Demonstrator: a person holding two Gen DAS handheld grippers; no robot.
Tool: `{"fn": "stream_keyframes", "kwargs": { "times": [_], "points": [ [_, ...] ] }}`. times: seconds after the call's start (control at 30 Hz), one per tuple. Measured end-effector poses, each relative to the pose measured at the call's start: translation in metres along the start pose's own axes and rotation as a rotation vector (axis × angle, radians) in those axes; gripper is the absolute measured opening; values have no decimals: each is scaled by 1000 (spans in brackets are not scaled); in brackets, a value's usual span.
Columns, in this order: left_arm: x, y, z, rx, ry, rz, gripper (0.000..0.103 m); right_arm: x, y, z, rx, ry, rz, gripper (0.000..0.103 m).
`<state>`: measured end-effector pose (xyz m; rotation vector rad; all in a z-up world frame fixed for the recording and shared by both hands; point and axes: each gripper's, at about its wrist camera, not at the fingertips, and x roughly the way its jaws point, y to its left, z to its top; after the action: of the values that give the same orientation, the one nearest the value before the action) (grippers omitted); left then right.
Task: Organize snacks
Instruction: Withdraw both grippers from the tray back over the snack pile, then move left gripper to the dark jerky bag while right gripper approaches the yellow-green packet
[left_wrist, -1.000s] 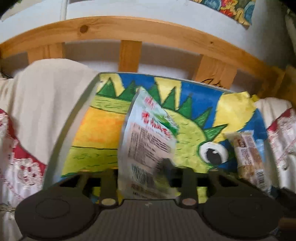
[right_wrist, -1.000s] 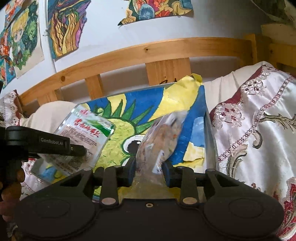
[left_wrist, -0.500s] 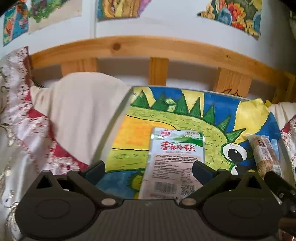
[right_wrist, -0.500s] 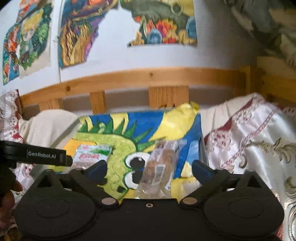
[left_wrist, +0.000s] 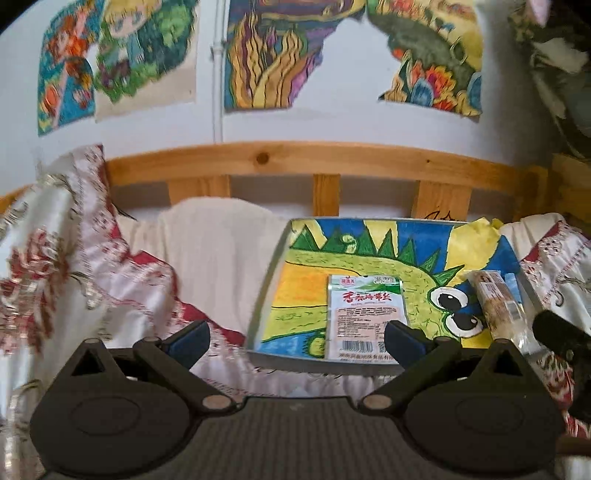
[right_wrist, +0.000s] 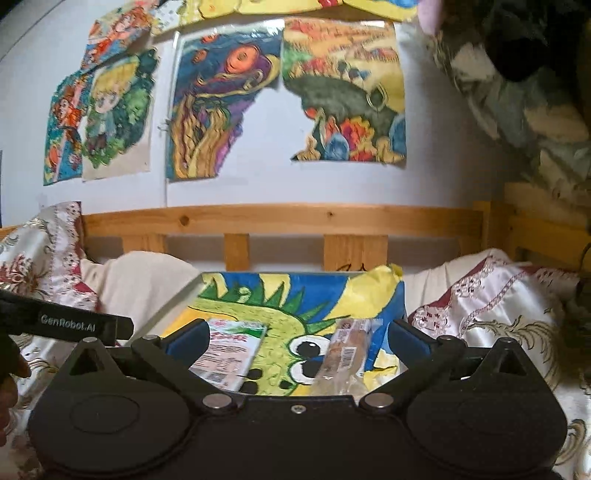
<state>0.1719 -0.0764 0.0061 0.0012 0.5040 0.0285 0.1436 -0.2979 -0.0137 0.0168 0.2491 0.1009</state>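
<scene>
Left tongs (left_wrist: 295, 338) spread wide, nothing between pads. Right tongs (right_wrist: 295, 338) wide too, jaws opening a last bit, gripping nothing. Flat white snack packet (left_wrist: 364, 317) and clear-wrapped snack bar (left_wrist: 498, 306) lie apart on tray (left_wrist: 264, 295) lined with dinosaur drawing; packet print unreadable, bar's near end cut off by right tongs. Tray on bed; wooden rail (left_wrist: 295, 162), drawings on wall (right_wrist: 221, 107) behind. Only right view shows hand (right_wrist: 9, 373) at left edge.

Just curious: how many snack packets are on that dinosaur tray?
2: a flat white packet mid-tray, and a clear-wrapped snack bar by its right edge. None looks hidden.
</scene>
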Motion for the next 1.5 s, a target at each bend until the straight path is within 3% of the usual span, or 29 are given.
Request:
{"fn": "stream_keyframes", "kwargs": {
  "times": [0.27,0.7,1.17,1.5],
  "points": [
    [-50,23,-21,-8,-33,-5,102,-46,21,-4,0,8,3,102],
    [-91,70,-62,-86,18,-34,103,-108,48,-21,47,92,3,102],
    [-105,91,-91,-69,87,-63,102,-121,79,-47,36,245,62,102],
    [-101,94,-96,-90,140,-57,102,-111,81,-52,33,317,54,102]
  ]
}}
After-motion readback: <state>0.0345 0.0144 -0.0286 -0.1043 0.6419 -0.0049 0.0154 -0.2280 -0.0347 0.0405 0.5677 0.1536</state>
